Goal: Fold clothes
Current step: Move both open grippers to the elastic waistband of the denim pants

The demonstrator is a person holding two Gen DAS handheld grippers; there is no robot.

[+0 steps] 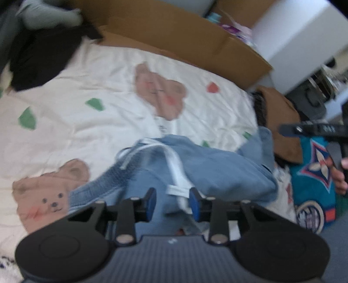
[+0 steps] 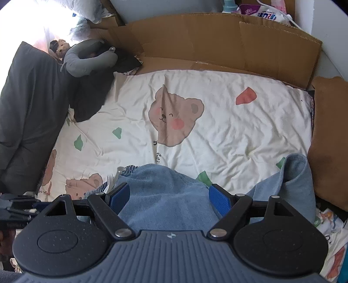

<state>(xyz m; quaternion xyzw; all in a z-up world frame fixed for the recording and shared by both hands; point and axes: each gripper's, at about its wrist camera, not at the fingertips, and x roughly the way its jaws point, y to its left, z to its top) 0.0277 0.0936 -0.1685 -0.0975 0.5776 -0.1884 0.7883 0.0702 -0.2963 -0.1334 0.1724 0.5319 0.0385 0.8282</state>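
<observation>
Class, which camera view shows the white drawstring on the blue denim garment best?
The left wrist view: the white drawstring loops across the blue denim garment toward the open left gripper. The right wrist view shows only a sliver of it beside the denim.

A white and purple plastic package [image 2: 264,12] behind the brown cardboard wall carries blue print, partly legible as Chinese characters followed by "28". Small dark characters are printed on the cream bear-patterned bedsheet [image 2: 228,135] under the bear's face, too small to read. Nothing else is legible.
</observation>
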